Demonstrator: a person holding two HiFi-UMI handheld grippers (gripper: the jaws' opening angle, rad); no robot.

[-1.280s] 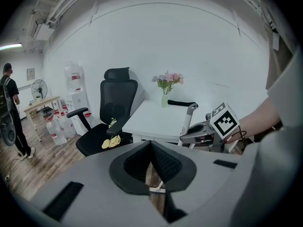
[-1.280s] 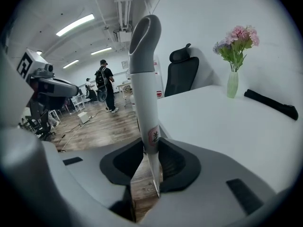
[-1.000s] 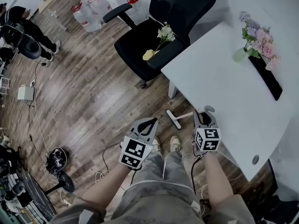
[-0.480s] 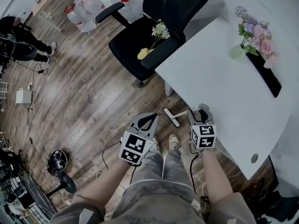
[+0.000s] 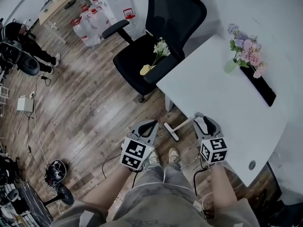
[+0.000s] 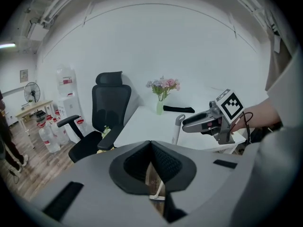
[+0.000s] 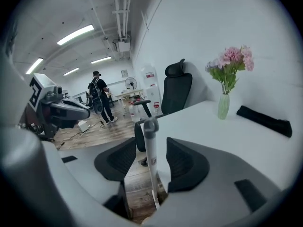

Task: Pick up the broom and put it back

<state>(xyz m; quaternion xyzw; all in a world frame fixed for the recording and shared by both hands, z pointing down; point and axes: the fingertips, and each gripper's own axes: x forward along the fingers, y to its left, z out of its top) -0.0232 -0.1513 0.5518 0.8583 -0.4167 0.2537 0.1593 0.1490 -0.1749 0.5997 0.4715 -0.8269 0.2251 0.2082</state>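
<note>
**A:** Head view first. Where is the broom?

**B:** The broom [image 5: 182,125] leans against the edge of the white table [image 5: 222,98]. Its head is on the wood floor, near the person's shoes. The right gripper [image 5: 204,120] is at the handle's top. The left gripper [image 5: 150,125] is near it, over bare floor.

**A:** Anything crowding it?

**B:** A black office chair [image 5: 142,56] stands close to the table corner. A vase of flowers [image 5: 244,51] and a black strip [image 5: 259,86] are on the table, well clear. Water jugs [image 5: 85,20] and a person [image 5: 26,41] are far off.

**A:** Left gripper view?

**B:** Its jaws are closed tip to tip with nothing between them.

**A:** Right gripper view?

**B:** Its jaws have just been opening. The handle runs up between them with a gap on each side, so the pads are off it. The table edge is just beside the handle.
</note>
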